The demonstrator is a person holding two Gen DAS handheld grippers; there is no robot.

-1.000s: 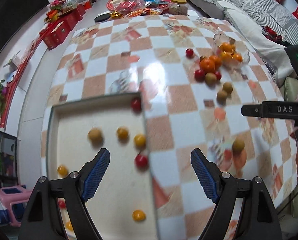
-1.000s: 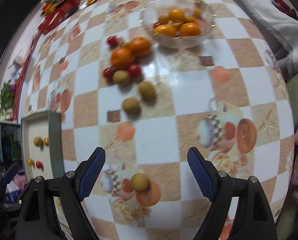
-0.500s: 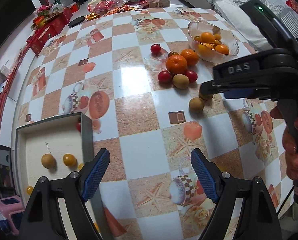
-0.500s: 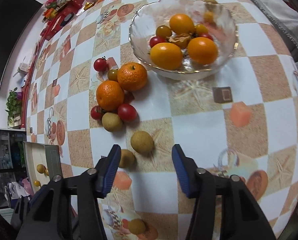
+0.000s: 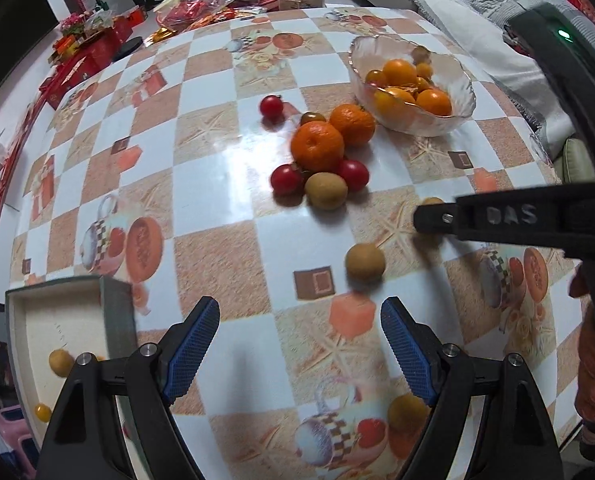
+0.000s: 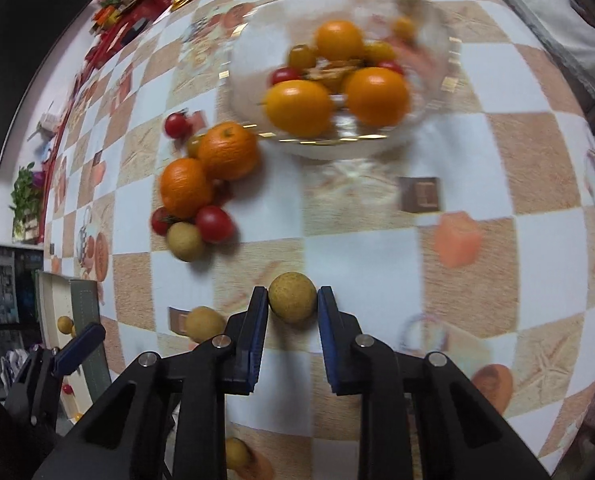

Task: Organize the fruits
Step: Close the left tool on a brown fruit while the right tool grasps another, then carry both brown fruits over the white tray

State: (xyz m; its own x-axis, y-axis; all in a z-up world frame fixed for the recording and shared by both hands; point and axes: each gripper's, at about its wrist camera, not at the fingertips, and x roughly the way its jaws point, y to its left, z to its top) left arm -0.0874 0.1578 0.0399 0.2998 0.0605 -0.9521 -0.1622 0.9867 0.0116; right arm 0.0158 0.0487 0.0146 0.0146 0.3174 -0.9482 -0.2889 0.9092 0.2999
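One longan [image 6: 292, 297]: between right gripper's [image 6: 289, 305] blue pads, which flank it closely; contact unclear.
Left gripper [image 5: 299, 345]: jaws wide, holding nothing, above table [image 5: 217, 184].
Second longan [image 5: 365, 261]: just beyond it.

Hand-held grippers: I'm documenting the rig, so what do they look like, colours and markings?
Both look alike: the left hand-held gripper and the right hand-held gripper have black plastic arms, silver pivot screws and blue textured finger pads. Raised "DAS" lettering marks the right one's side, with a green indicator light above it.
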